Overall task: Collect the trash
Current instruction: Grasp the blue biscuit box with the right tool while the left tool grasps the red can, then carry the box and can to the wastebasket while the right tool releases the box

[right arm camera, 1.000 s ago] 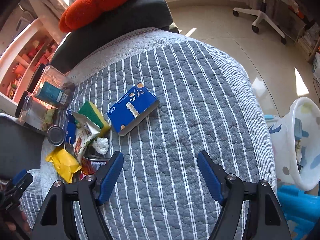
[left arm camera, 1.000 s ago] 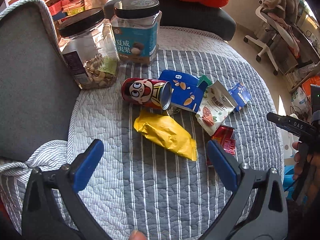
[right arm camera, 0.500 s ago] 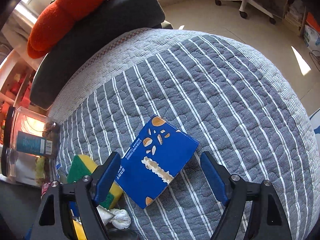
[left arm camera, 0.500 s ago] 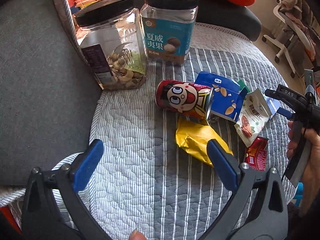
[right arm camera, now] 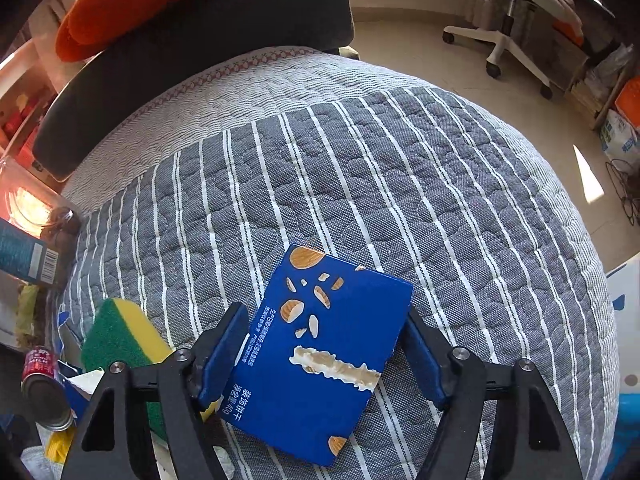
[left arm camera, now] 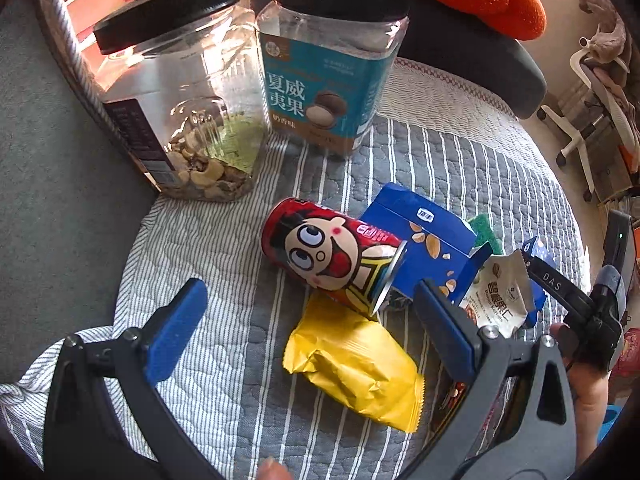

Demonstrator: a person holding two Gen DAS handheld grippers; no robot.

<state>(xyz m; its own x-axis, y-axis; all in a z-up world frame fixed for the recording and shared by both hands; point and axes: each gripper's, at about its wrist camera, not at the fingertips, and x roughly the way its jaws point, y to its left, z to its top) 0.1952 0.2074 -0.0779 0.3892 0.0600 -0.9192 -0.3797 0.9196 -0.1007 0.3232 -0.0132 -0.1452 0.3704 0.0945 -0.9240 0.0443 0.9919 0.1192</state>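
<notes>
On the striped grey quilt [left arm camera: 224, 248] lies a heap of trash: a red cartoon can [left arm camera: 332, 256] on its side, a yellow wrapper [left arm camera: 352, 372], a blue carton [left arm camera: 424, 236] and a white foil packet [left arm camera: 500, 300]. My left gripper [left arm camera: 310, 332] hangs open just above the yellow wrapper and the can's rim. In the right wrist view a flat blue biscuit box [right arm camera: 324, 352] lies on the quilt between the pads of my right gripper [right arm camera: 324, 344]. Its jaws are closing around the box's long sides, close to both edges but not visibly pressing. The hand-held right tool [left arm camera: 580, 304] shows at the right of the left wrist view.
Two black-lidded clear jars [left arm camera: 180, 100] [left arm camera: 332, 64] stand at the back by the grey sofa back. A green-yellow sponge [right arm camera: 120, 340] lies left of the biscuit box. An orange cushion [right arm camera: 132, 4] rests on a dark pillow; an office chair [right arm camera: 516, 20] stands beyond.
The left gripper came closer and lower over the can and yellow wrapper. The right gripper dropped onto the blue biscuit box, which now sits between narrower jaws.
</notes>
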